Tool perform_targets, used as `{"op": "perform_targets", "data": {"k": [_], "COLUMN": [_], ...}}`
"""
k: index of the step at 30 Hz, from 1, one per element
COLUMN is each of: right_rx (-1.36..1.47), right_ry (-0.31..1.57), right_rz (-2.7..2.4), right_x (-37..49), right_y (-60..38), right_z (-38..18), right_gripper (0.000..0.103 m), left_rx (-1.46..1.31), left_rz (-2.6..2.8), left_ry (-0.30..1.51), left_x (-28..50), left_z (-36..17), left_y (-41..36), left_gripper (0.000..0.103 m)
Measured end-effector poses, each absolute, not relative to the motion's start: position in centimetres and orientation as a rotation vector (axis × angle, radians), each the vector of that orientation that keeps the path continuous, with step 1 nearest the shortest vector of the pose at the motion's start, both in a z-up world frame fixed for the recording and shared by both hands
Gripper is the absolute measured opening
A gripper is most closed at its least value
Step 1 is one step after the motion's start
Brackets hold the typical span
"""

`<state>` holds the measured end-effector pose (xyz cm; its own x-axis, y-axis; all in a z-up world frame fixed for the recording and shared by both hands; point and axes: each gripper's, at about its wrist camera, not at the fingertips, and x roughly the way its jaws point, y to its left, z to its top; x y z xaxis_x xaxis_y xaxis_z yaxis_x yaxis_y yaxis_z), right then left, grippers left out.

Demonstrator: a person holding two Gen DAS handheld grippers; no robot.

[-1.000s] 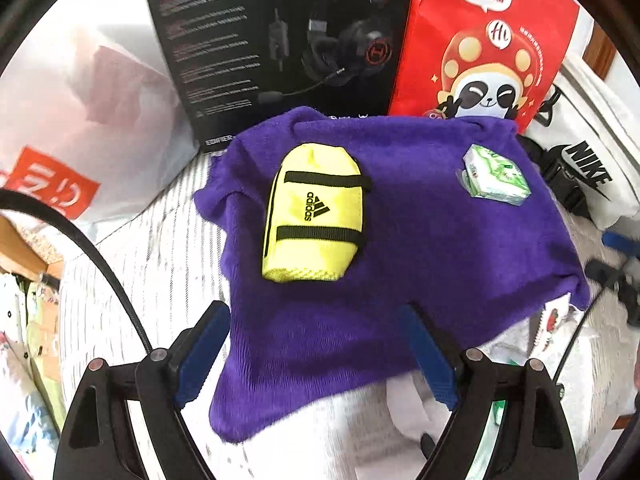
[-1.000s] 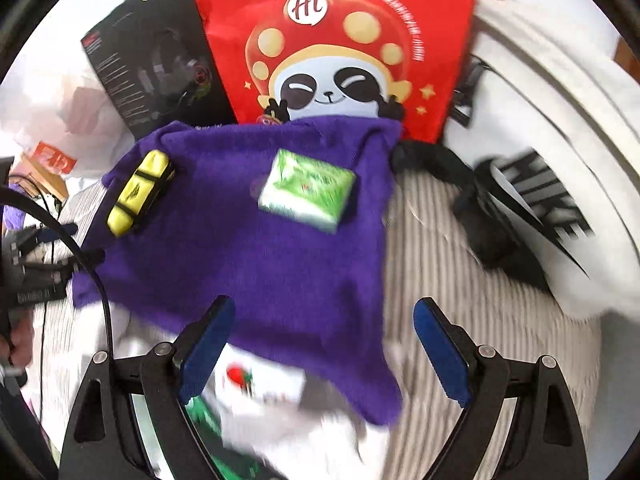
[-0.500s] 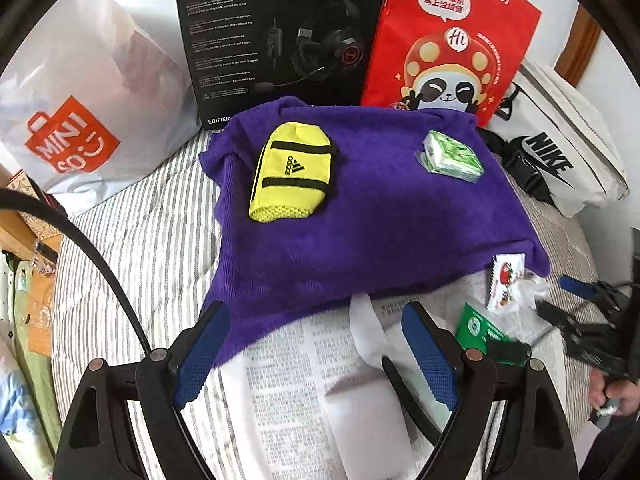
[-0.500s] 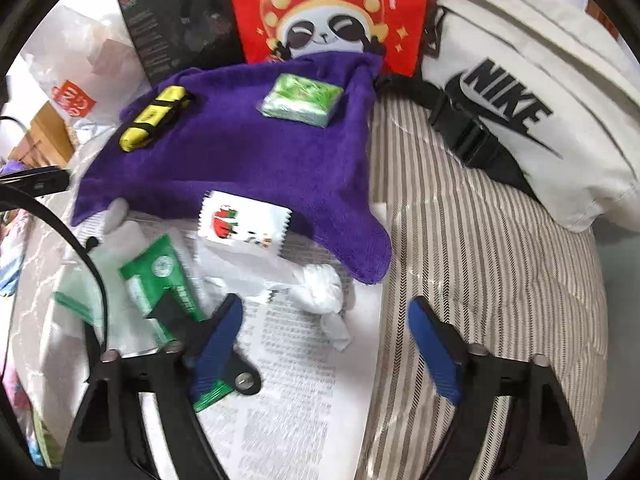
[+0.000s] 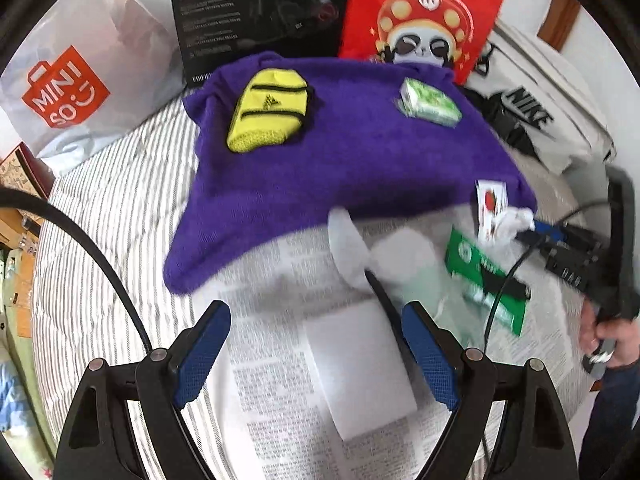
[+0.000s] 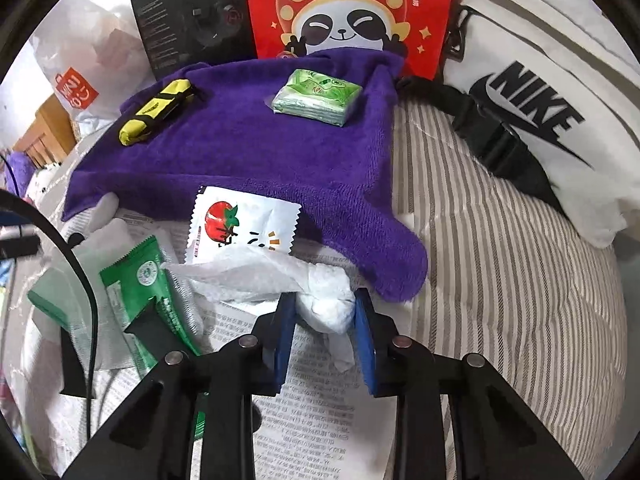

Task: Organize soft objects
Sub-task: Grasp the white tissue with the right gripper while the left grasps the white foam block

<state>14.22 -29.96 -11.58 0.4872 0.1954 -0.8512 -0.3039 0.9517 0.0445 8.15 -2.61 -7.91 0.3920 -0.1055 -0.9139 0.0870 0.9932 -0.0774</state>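
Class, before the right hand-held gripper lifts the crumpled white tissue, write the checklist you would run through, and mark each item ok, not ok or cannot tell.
1. The crumpled white tissue sits between the right hand-held gripper pads, jaws closing on it: ok.
2. Nothing else in the grip: cannot tell; the tissue's loose sheet drapes over the tomato-print sachet.
3. Purple towel corner clear of the jaws: ok, beside them.
4. Left hand-held gripper open and empty over the printed paper: ok.
5. Yellow pouch and green tissue pack lying on the towel, away from the grip: ok.
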Motion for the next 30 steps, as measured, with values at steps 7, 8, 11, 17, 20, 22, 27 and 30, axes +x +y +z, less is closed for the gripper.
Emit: {"op": "perform_targets", "data": {"k": [7,8,11,17,20,22,27,30], "right_rx": [-0.068,-0.062,-0.052,-0.026,-0.015,-0.012,-0.011,-0.005], "right_ry": [1.040,1.040,1.034,1.028,1.023,1.021,1.015,1.011], "right_rz": [0.304,0.304,0.303,0.300,0.306,0.314,0.322,0.331], "right_x": [12.6,12.3,11.6,10.5,10.1,9.9,10.0,10.0], "right_y": [-30.8,-30.9,-31.0,-31.4,-31.5,-31.3,-30.8,-30.7], "right_z": [-11.0,-10.9,-10.6,-10.2,-9.9,-9.7,-9.5,-9.2], "right_gripper": [0.028,0.028,0.028,0.028,0.028,0.028,0.028,0.028], "left_rx": [-0.018,-0.009,0.028,0.034,0.013,0.002,0.052,0.007], "left_rz": [-0.155,-0.149,-0.115,-0.083,-0.087,-0.082,-0.077,-0.120], "left_ry": [1.218,1.230,1.241,1.241,1.233,1.241,1.145,1.138], "left_x": [6.7,6.6,6.2,5.2,5.1,5.2,5.1,5.3], "left_z": [-10.1,-10.6,-11.5,-10.9,-11.1,-11.6,-11.6,-11.1], "left_y": [-4.1,-4.2,-4.1,-2.6,-2.3,-2.4,-3.3,-2.8], "left_gripper": [0.087,0.087,0.089,0.088,0.087,0.086,0.058,0.049]}}
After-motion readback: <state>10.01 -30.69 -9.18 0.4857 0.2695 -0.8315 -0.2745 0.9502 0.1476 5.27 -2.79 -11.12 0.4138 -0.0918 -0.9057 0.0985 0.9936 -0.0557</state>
